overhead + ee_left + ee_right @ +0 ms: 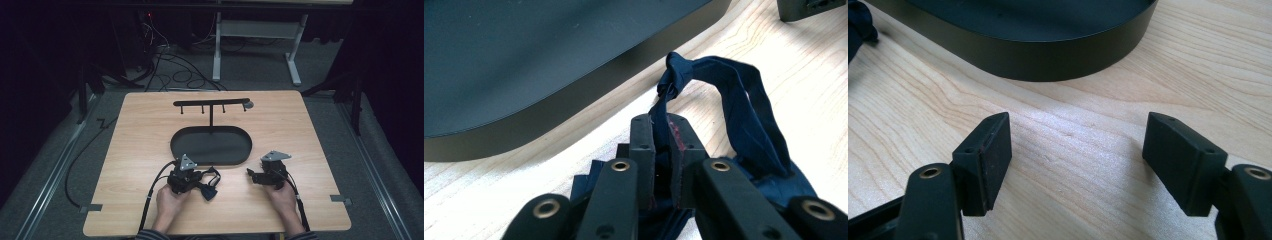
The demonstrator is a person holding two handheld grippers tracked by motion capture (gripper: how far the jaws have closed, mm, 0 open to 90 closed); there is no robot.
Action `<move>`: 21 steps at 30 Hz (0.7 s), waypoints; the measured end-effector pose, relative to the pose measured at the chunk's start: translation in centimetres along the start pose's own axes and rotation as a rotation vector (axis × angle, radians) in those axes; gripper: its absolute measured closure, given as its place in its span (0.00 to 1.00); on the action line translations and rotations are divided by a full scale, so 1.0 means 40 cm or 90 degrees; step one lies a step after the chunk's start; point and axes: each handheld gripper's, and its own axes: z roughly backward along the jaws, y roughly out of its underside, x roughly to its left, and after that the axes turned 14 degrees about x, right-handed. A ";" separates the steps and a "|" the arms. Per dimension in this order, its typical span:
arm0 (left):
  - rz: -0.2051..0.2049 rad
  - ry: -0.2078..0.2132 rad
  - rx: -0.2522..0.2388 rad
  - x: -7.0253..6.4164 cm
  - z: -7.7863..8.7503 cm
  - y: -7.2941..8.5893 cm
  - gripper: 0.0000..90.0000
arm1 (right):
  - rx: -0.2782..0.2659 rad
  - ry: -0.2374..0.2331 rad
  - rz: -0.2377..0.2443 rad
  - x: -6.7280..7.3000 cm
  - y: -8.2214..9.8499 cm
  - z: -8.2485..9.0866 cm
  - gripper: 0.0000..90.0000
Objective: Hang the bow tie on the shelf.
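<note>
The dark blue cloth strap [744, 110] lies on the wooden table [300, 130], just in front of the black oval tray [210, 145] and near its front rim. In my left gripper view its long axis runs away from me: one thin strand goes straight up from the jaws to a knot at the far end, and a wider band bends back from that knot down my right side to a bunched heap of the same cloth under the gripper. The knotted end points toward the tray wall.

My left hand [167, 200] comes in from the near edge of the table, forearm roughly straight ahead, holding the left gripper [192, 177] low over the wood and angled toward the tray. Its jaws are pressed together on the thin strand of the strap, which stands pinched between the pads; the rest of the loop hangs free to the right of the jaws, touching the table.

My right hand [282, 197] rests farther right, well apart from the strap, holding the right gripper [1075, 160] close above the bare wood. Its jaws stand wide with nothing between them, pointing at the tray's rounded end. The strap's edge shows at the far left of that view.

Behind the tray stands a black rack [212, 105] with small hooks.
</note>
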 end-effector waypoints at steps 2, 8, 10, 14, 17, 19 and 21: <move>-0.004 0.002 -0.001 0.000 0.005 0.000 0.93 | 0.000 0.000 0.000 0.000 0.000 0.000 0.32; -0.006 0.005 -0.022 -0.004 0.035 0.005 0.94 | 0.000 -0.001 0.001 0.000 0.000 0.000 0.32; -0.005 0.008 -0.025 -0.004 0.042 0.006 0.94 | 0.001 0.000 0.001 0.000 0.000 0.000 0.32; -0.004 0.011 -0.046 -0.006 0.073 0.013 0.94 | 0.001 0.000 0.001 0.000 0.000 0.000 0.32; -0.004 0.012 -0.057 -0.009 0.091 0.015 0.94 | 0.000 -0.001 0.001 0.000 0.000 0.000 0.32; -0.009 0.008 -0.059 -0.011 0.100 0.014 0.94 | 0.000 0.000 0.001 0.000 0.000 0.000 0.32; -0.019 0.004 -0.071 -0.018 0.121 0.008 0.94 | 0.001 -0.001 0.001 0.001 0.000 0.000 0.32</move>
